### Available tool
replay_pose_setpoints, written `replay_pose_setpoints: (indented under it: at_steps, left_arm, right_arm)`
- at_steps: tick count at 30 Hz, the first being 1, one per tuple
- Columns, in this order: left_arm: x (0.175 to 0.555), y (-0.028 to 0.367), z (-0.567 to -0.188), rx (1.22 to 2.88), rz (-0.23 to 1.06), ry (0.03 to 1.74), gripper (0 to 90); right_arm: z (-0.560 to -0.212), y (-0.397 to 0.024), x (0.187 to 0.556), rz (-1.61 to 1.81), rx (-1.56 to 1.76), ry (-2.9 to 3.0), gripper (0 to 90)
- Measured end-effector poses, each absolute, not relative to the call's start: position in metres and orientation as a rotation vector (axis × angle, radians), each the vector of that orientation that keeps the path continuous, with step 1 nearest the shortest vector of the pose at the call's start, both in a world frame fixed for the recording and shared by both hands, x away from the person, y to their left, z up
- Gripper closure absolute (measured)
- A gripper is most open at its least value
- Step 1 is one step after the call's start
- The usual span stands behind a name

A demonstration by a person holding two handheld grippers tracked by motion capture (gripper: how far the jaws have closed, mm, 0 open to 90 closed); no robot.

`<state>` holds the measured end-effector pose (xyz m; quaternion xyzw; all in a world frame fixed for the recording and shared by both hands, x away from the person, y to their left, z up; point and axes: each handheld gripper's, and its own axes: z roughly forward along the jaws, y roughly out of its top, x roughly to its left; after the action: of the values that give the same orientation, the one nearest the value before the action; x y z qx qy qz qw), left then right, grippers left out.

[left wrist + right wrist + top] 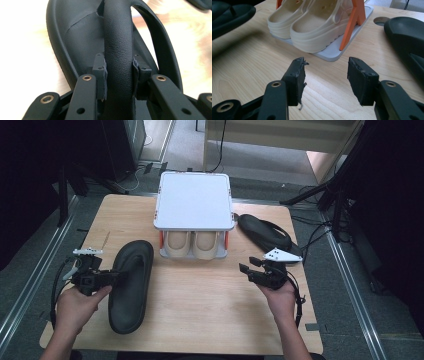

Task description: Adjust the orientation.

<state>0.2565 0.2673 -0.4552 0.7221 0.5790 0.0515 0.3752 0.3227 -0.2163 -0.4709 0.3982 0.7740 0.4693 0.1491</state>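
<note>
Left gripper point(117, 75) clamps black rubber flip-flop's strap point(117, 42); right gripper point(325, 80) open, empty. Cream clogs point(192, 244) racked; both sandals pending.

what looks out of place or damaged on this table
The two black sandals are split up: one lies at the left, its strap clamped in the left gripper, the other sits behind the rack at the right. The right gripper pads look frayed.
</note>
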Motion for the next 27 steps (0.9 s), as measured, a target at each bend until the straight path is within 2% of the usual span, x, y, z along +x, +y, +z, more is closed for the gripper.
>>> replay_pose_setpoints:
  at_steps: [11, 22, 27]
  left_arm:
    - [0.241, 0.217, -0.464, 1.913, 0.094, 1.377, 69.9]
    - [0.248, 0.180, -0.485, 1.949, 0.015, 1.323, 69.8]
    - [0.255, 0.170, -0.492, 1.970, 0.029, 1.316, 69.7]
  right_arm:
    - [-0.470, -0.216, 0.331, 1.360, 1.149, 2.211, 49.3]
    - [-0.469, -0.219, 0.330, 1.362, 1.158, 2.201, 49.2]
    - [-0.469, -0.220, 0.328, 1.351, 1.164, 2.200, 49.1]
